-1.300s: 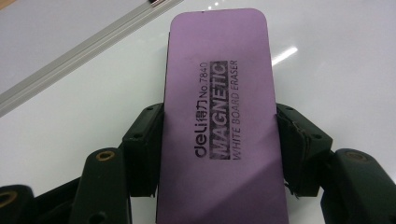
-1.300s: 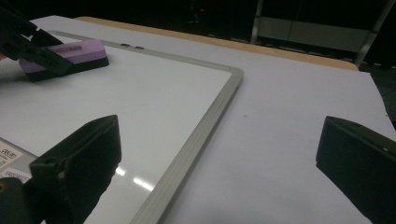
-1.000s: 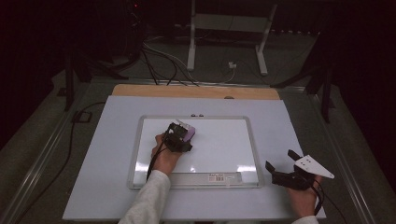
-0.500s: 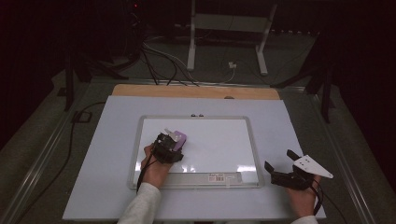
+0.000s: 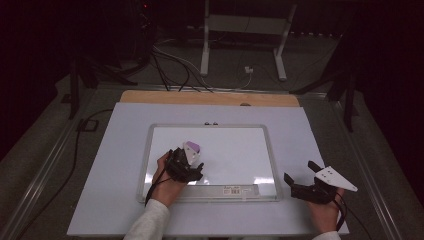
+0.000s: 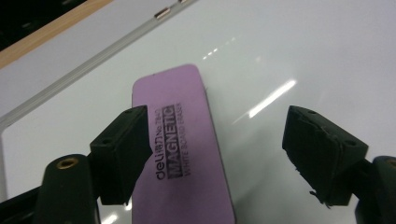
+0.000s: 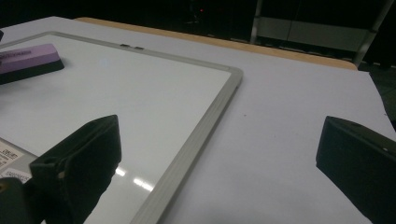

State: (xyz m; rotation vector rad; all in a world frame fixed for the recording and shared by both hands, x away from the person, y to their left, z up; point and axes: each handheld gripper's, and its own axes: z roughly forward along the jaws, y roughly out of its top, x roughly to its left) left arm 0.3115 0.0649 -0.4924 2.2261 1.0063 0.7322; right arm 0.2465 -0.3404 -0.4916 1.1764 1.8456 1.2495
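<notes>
Flat purple rectangular magnetic whiteboard eraser (image 6: pixel 180 149) with black printed lettering and a dark underside lies on the silver-framed whiteboard (image 5: pixel 210 127), left-centre, on the white table (image 5: pixel 115 150). Lettering reads in left claw view; right claw view shows its dark base (image 7: pixel 29 59) at far left. Left claw (image 6: pixel 229 154) is open over the eraser, one jaw overlapping its edge, other clear. Right claw (image 5: pixel 300 181) is open, low over the table, right of the board's near right corner, hand (image 5: pixel 324 215) at near edge.
</notes>
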